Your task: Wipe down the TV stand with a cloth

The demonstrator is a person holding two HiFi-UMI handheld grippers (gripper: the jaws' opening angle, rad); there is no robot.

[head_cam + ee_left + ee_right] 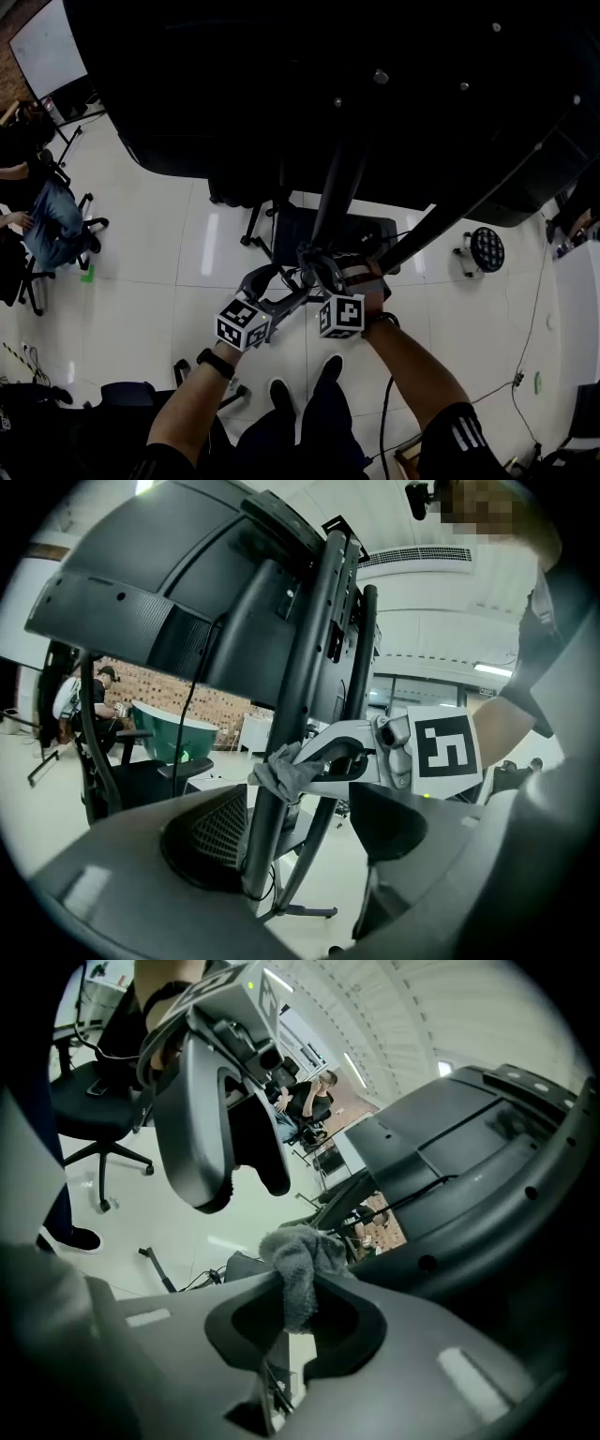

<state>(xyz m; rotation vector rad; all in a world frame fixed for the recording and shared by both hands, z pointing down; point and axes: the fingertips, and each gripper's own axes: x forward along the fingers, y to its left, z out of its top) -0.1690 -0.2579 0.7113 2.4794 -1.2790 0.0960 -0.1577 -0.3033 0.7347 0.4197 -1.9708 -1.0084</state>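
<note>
Wiping the upright of the TV stand, step under way.
Left gripper (281, 289) waits open near the black metal pole (337, 187); right gripper (319, 267) pinches the grey fluffy cloth (298, 1265) against it. Next probably: slide it along, keeping pressure.

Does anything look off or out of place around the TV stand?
Nothing stands out. The right gripper holds the cloth against the pole, the left gripper sits open around the pole, and no spill or damage shows.
</note>
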